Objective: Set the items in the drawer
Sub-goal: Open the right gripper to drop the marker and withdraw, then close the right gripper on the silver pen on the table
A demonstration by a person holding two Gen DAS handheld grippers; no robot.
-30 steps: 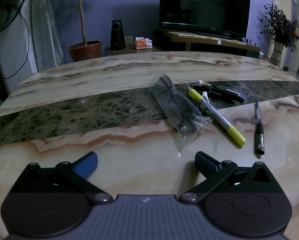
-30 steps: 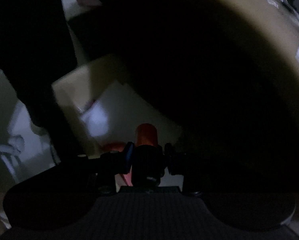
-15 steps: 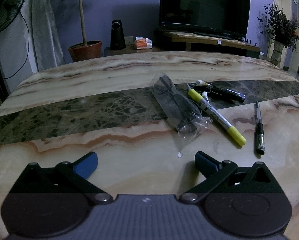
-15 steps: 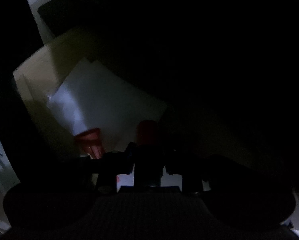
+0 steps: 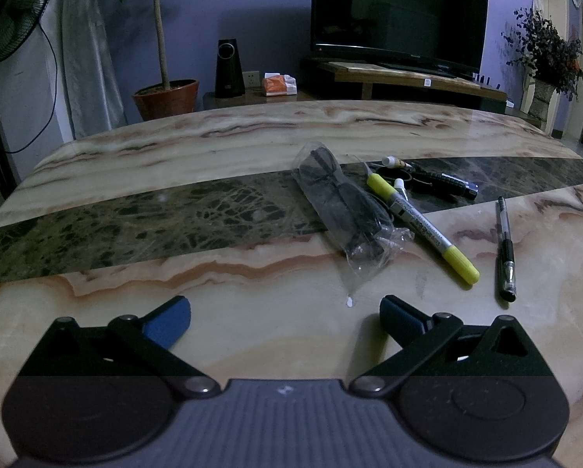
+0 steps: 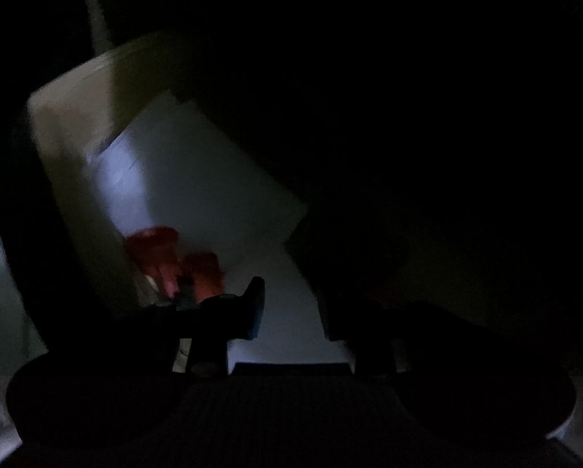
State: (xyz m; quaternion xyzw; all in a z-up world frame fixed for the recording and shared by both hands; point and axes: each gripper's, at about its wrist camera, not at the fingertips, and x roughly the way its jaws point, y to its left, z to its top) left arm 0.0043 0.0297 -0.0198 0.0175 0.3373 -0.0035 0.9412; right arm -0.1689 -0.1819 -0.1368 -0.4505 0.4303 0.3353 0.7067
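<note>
On the marble table (image 5: 252,335), my left gripper (image 5: 283,319) rests open with nothing between its blue pads. Beyond it lie bagged dark glasses (image 5: 342,210), a yellow marker (image 5: 424,230), a black pen (image 5: 504,249) and a dark cluster of small items (image 5: 439,183). The right wrist view is very dark and looks into the drawer (image 6: 57,117), where a white sheet (image 6: 198,202) lies. My right gripper (image 6: 291,312) is open over that sheet, holding nothing. Two red-capped objects (image 6: 186,265) lie blurred just left of its left finger (image 6: 254,308).
A TV (image 5: 397,11) on a low stand, a potted plant (image 5: 166,97), a speaker (image 5: 226,70) and a fan (image 5: 6,11) stand past the table's far edge. The right half of the right wrist view is black, hiding whatever is there.
My right gripper moved deeper over the drawer and opened, letting go of the red-capped object, which now lies to the left beside another. The left gripper and table items have not moved.
</note>
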